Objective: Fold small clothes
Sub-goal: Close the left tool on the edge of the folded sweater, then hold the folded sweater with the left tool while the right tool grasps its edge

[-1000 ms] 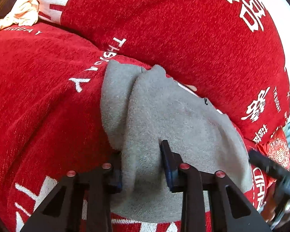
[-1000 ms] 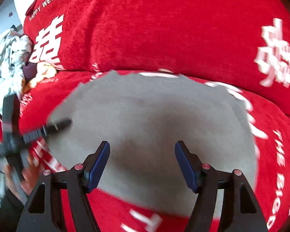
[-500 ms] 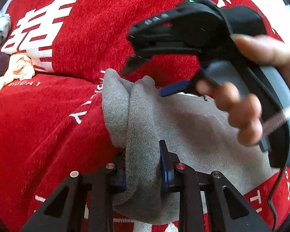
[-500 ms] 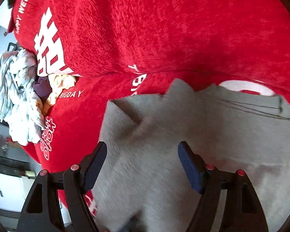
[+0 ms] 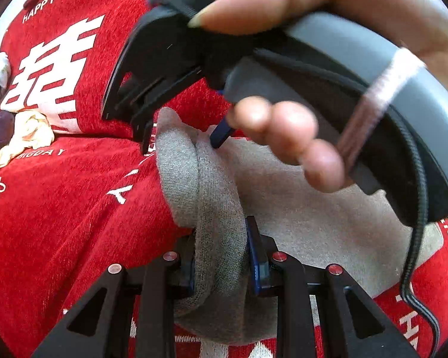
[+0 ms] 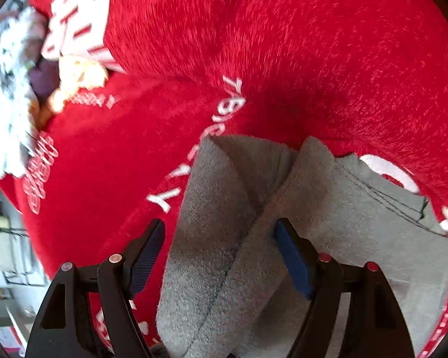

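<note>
A small grey garment (image 5: 298, 208) lies on a red sofa cover with white lettering (image 5: 59, 208). My left gripper (image 5: 221, 256) is shut on a raised fold at the garment's left edge. My right gripper (image 6: 221, 253) is open, its blue pads astride the same fold of the grey garment (image 6: 224, 238) without squeezing it. In the left wrist view the right gripper (image 5: 179, 137) and the hand holding it (image 5: 283, 137) hang over the far end of the fold and hide much of the garment.
A heap of other clothes, cream, purple and patterned white (image 5: 12, 131), lies at the far left of the sofa; it also shows in the right wrist view (image 6: 21, 89). The red back cushion (image 6: 283, 44) rises just behind the garment.
My right gripper has swung left over the garment and come down over the fold held by my left gripper. My left gripper has closed tighter on the fold.
</note>
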